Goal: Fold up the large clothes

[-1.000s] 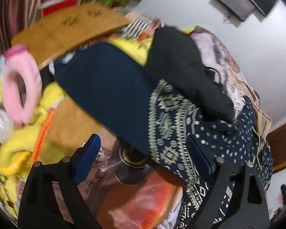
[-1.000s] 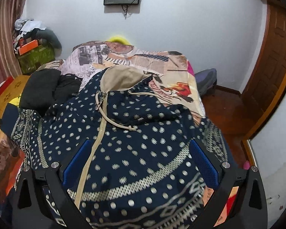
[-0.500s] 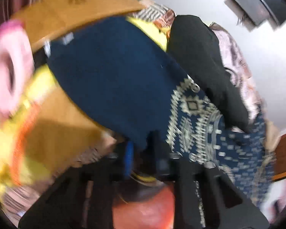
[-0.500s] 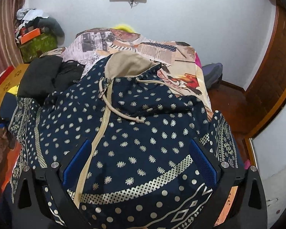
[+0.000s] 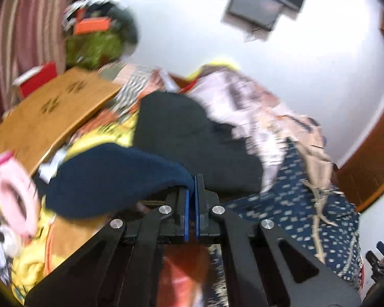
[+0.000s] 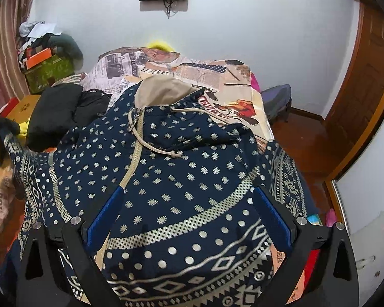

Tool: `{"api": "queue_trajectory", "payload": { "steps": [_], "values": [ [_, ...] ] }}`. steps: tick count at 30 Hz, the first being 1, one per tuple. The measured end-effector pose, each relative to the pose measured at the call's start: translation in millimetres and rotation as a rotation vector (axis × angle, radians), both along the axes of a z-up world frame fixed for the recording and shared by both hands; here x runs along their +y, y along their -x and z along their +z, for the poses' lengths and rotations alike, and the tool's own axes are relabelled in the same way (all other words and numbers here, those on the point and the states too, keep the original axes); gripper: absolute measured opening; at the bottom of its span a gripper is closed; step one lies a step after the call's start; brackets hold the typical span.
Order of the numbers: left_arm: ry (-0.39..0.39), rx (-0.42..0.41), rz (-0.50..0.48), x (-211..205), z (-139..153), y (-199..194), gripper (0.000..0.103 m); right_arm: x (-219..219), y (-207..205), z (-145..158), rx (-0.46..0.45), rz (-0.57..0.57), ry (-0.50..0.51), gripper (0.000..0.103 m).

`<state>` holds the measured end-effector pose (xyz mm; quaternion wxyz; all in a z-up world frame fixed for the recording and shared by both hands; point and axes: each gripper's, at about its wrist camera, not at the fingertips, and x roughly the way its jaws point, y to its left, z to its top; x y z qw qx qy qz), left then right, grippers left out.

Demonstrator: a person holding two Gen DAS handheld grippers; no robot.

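- The left gripper (image 5: 191, 186) is closed, its two blue pads (image 5: 186, 209) pressed together on the plain navy cuff end of the sleeve (image 5: 110, 176); the sleeve hangs raised off to the gripper's left.
- The right gripper (image 6: 187, 204) stands wide open above the hoodie (image 6: 181, 168), its blue pads (image 6: 103, 217) apart with nothing pinched between them.
- The hoodie, navy with cream dots and patterned bands, lies spread over the bed (image 6: 238, 94), hood (image 6: 161, 89) toward the far wall, zipper (image 6: 134, 158) and drawstring (image 6: 153, 145) on top.
- Its right sleeve drapes over the bed's right edge, next to the wooden floor (image 6: 299, 138).
- Its left side reaches the bed's left edge, where the patterned band (image 6: 30, 179) lifts toward the cuff.
- A black garment (image 6: 53, 112) lies just beside the hoodie's left shoulder, crowding that side.
- Further left are a wooden board (image 5: 51, 115), yellow cloth (image 5: 102, 138) and a pink ring-shaped thing (image 5: 15, 194), all blurred.
- The printed bedcover beyond the hood is bare up to the wall (image 6: 243, 25).
- A wooden door (image 6: 371, 76) bounds the right side.
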<state>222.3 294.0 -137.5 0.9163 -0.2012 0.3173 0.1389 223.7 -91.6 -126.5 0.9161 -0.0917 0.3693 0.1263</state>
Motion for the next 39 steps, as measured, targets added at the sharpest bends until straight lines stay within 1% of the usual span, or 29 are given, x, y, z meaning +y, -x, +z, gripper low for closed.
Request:
{"api": "queue_trajectory", "payload": {
  "steps": [2, 5, 9, 11, 12, 15, 17, 21, 23, 25, 28, 30, 32, 33, 35, 36, 38, 39],
  "values": [
    [-0.024, -0.037, -0.059, -25.3, 17.2, -9.1, 0.002, -5.5, 2.8, -0.7, 0.005, -0.002, -0.018, 0.096],
    [-0.032, -0.061, -0.131, -61.7, 28.5, -25.7, 0.002, -13.2, 6.9, -2.6, 0.013, 0.000, -0.035, 0.093],
    [-0.022, -0.060, -0.225, -106.9, 33.7, -43.9, 0.002, -24.6, 9.8, -5.0, 0.021, -0.003, -0.054, 0.090],
    [-0.018, -0.043, -0.292, -137.4, 30.4, -54.5, 0.002, -31.5, 10.3, -5.0, 0.025, -0.004, -0.074, 0.089],
    [-0.018, -0.039, -0.313, -146.3, 28.4, -54.6, 0.002, -34.2, 11.0, -4.8, 0.024, -0.003, -0.079, 0.088],
    [-0.017, -0.002, -0.408, -191.4, 17.2, -61.4, 0.002, -41.1, 12.5, -5.1, 0.022, -0.002, -0.082, 0.088],
    [-0.030, 0.046, -0.468, -221.5, 2.7, -64.5, 0.002, -45.6, 13.5, -5.1, 0.023, -0.001, -0.084, 0.088],
    [-0.056, 0.147, -0.547, -267.9, -29.0, -68.6, 0.002, -52.7, 15.7, -5.1, 0.024, -0.007, -0.088, 0.088],
    [-0.082, 0.201, -0.571, -282.7, -47.5, -66.7, 0.002, -55.8, 16.2, -5.6, 0.026, -0.009, -0.090, 0.088],
    [-0.091, 0.251, -0.590, -290.7, -64.8, -65.1, 0.002, -58.0, 15.5, -6.5, 0.029, -0.015, -0.084, 0.088],
    [-0.071, 0.335, -0.611, -298.0, -89.1, -62.0, 0.003, -58.3, 16.4, -7.7, 0.034, -0.017, -0.071, 0.088],
    [-0.054, 0.370, -0.619, -299.5, -95.9, -61.5, 0.004, -57.1, 16.5, -7.9, 0.036, -0.020, -0.065, 0.088],
    [-0.060, 0.370, -0.628, -295.1, -91.1, -55.9, 0.014, -55.7, 16.1, -7.9, 0.038, -0.019, -0.063, 0.088],
    [-0.065, 0.363, -0.627, -292.4, -86.7, -53.1, 0.017, -53.7, 15.9, -7.1, 0.038, -0.018, -0.062, 0.088],
    [-0.079, 0.336, -0.625, -286.6, -75.7, -46.4, 0.032, -49.5, 15.5, -5.9, 0.035, -0.016, -0.058, 0.088],
    [-0.086, 0.319, -0.623, -283.2, -70.2, -42.8, 0.037, -46.3, 15.0, -4.5, 0.033, -0.013, -0.055, 0.088],
    [-0.110, 0.266, -0.600, -271.8, -53.5, -32.2, 0.057, -38.8, 14.5, -1.3, 0.026, -0.003, -0.049, 0.088],
    [-0.125, 0.236, -0.580, -264.2, -44.2, -27.0, 0.060, -34.4, 13.8, 0.4, 0.021, 0.006, -0.045, 0.088]
  ]
}}
